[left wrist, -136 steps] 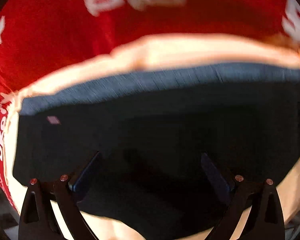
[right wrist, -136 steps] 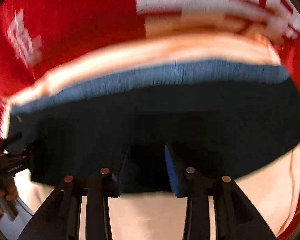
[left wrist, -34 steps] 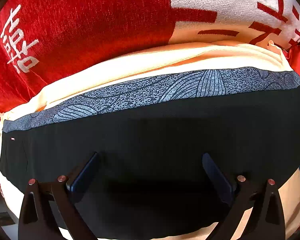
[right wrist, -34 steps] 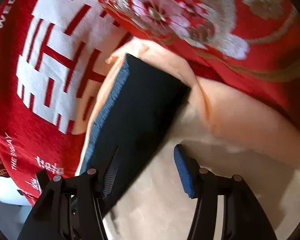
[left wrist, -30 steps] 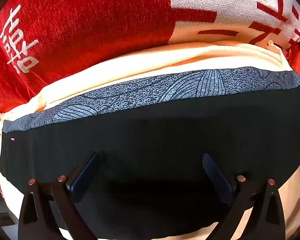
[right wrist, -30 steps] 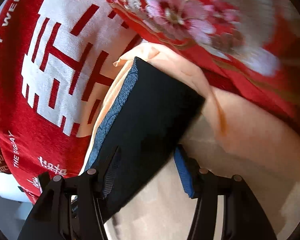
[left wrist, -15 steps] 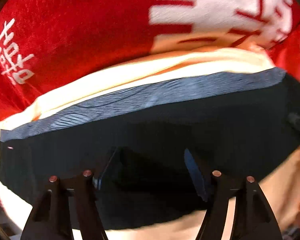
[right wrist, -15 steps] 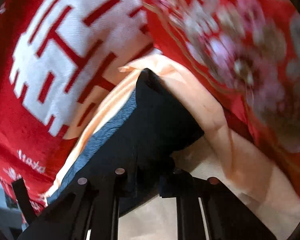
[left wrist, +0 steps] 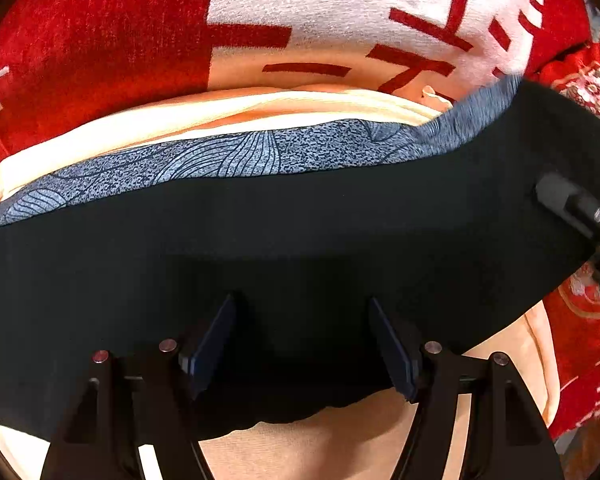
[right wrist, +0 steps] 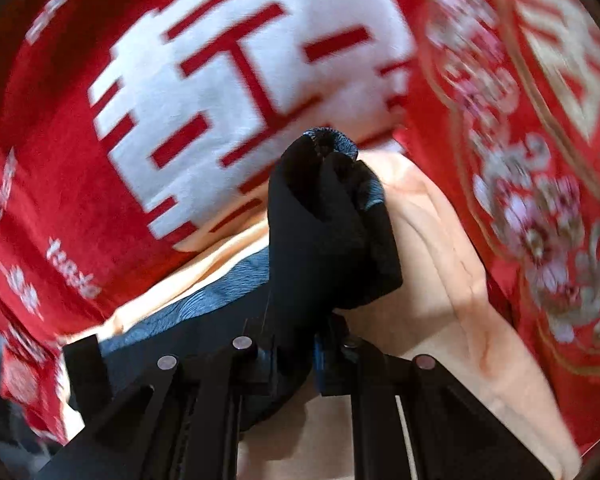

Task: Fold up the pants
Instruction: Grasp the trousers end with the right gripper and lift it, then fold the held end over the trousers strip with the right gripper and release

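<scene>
The folded black pants [left wrist: 300, 224] with a blue-grey patterned band [left wrist: 220, 160] lie on a peach cloth. My left gripper [left wrist: 300, 344] is open, its blue pads over the pants' near edge. My right gripper [right wrist: 296, 356] is shut on the pants' right end [right wrist: 328, 240], which is bunched and lifted off the cloth. The right gripper's body also shows at the far right of the left wrist view [left wrist: 568, 204].
A red blanket with white characters [left wrist: 340, 12] lies behind the peach cloth [left wrist: 340, 444]. Red fabric with a floral pattern [right wrist: 540, 200] lies to the right.
My right gripper swung to the pants' right end, closed on it and lifted it. My left gripper's fingers narrowed and shifted right along the near edge.
</scene>
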Demonstrator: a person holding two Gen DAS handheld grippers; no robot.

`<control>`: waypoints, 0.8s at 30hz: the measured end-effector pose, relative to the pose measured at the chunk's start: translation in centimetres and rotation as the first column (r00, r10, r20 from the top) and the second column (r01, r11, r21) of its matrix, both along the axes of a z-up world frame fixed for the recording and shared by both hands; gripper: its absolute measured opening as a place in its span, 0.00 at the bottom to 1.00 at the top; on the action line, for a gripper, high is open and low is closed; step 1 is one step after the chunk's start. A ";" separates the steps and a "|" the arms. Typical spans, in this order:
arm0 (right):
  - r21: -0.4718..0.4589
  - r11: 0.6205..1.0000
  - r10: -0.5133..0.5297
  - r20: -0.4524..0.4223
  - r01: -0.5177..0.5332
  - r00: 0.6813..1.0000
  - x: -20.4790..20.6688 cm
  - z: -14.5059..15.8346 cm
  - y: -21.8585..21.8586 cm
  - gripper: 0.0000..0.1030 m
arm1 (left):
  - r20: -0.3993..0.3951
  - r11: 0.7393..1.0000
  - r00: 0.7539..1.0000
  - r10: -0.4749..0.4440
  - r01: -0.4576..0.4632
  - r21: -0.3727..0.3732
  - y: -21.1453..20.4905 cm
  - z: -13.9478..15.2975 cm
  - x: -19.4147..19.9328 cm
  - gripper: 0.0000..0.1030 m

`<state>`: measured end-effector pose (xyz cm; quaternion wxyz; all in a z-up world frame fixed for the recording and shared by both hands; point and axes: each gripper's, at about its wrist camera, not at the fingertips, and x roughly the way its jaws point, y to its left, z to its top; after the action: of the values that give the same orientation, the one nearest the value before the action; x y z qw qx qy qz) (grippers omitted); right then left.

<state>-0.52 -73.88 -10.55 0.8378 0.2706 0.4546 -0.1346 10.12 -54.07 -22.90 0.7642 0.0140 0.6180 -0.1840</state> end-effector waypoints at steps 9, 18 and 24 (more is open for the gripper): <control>-0.203 0.954 0.225 -0.012 -0.223 0.974 3.0 3.9 9.0 0.13 | -0.034 1.000 0.999 0.020 -0.019 0.020 5.1 2.5 0.9 0.68; -0.304 0.846 0.397 -0.192 -0.439 0.898 7.0 -1.2 22.7 0.13 | 0.056 0.983 0.990 0.126 -0.133 0.125 20.9 6.0 3.5 0.80; -0.358 0.754 0.442 -0.344 -0.551 0.829 7.8 -8.0 31.0 0.16 | 0.063 0.955 0.975 0.212 -0.220 0.197 29.3 5.1 4.5 0.80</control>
<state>7.30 -42.84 -18.59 0.8211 -0.0766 0.5644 -0.0370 14.64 -24.81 -17.75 0.7868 0.0280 0.6156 -0.0354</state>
